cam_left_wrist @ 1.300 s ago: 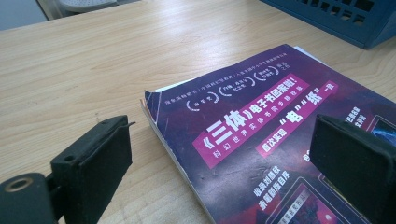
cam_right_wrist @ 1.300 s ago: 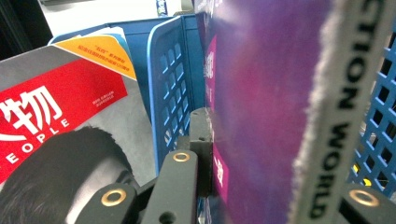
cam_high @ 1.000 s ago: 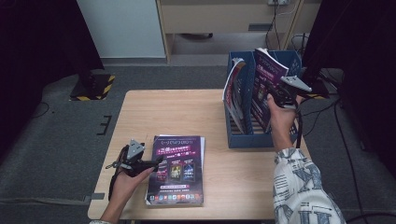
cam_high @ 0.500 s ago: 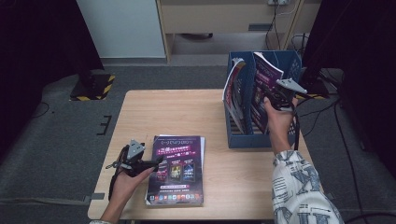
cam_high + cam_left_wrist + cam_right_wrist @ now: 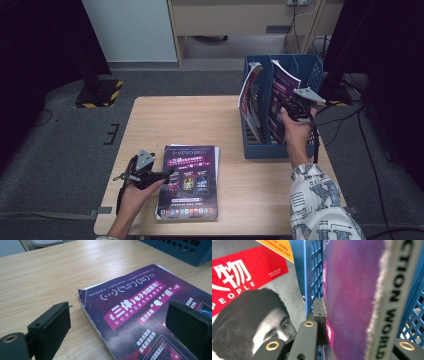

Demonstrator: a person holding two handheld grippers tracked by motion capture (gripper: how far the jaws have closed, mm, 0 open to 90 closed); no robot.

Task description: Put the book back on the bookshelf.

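Two grippers at work over one wooden table (image 5: 210, 120). Far left, the left gripper (image 5: 167, 175) lies low near the table's front edge, jaws apart; in the left gripper view one pad sits on bare wood, the other over the cover of a purple magazine (image 5: 190, 182) that lies flat. That magazine rests on a thin stack, white page corners peeking out at its far end, its near edge close to the table's front edge. Bare wood runs wide beyond it and to its left; nothing stands between it and the blue file rack (image 5: 260, 147).

Rack stands at the table's right rear, close to the right edge, lattice walls and a divider upright. Its left slot holds a magazine with a red title block (image 5: 244, 272), leaning. Right gripper (image 5: 290, 107) is clamped on a second purple magazine (image 5: 280, 92), upright in the next slot; in the right gripper view one pad presses its cover just beside the blue divider (image 5: 312, 272), spine to the right. Tight room there: lattice on both sides.
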